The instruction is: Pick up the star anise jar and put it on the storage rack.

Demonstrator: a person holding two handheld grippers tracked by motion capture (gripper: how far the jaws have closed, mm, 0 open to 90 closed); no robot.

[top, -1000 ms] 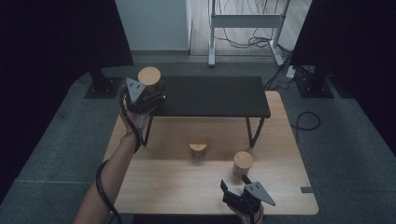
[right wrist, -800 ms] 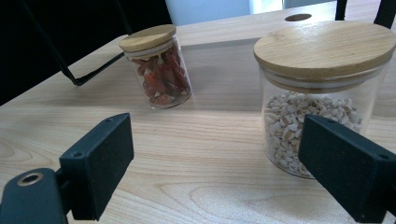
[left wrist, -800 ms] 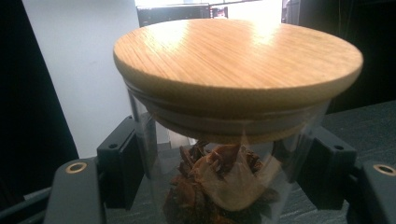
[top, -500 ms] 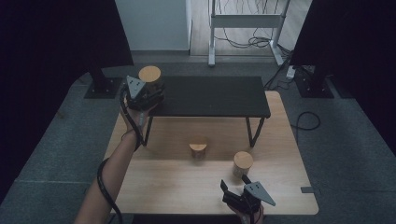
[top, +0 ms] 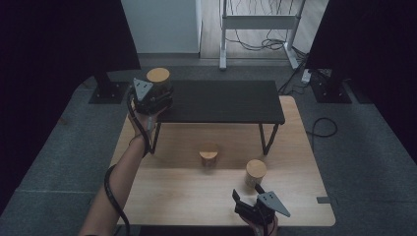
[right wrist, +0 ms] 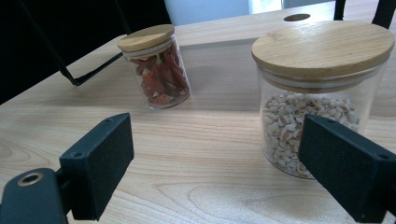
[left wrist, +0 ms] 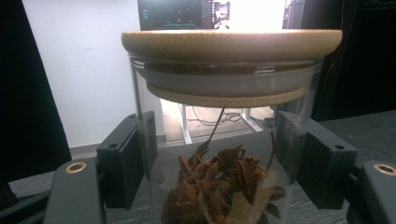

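A glass jar (left wrist: 229, 60) with a bamboo lid and brown dried pieces sits at the left end of the black shelf (top: 221, 101). My left gripper (top: 158, 92) is shut on it, one pad on each side of the glass, below the lid. The same jar (top: 158, 75) shows with its lid up in the high view. My right gripper (top: 247, 195) stands open near the table's front edge with nothing between its jaws. Just ahead of my right gripper (right wrist: 224, 158) stands a jar of pale nuts (right wrist: 322, 93), with a jar of red dried pieces (right wrist: 156, 65) farther off.
The black shelf stands on thin legs across the back of the wooden table (top: 187, 196). The nut jar (top: 255, 172) and red-filled jar (top: 209, 155) stand in front of it. Grey floor surrounds the table, with dark stands and cables behind.
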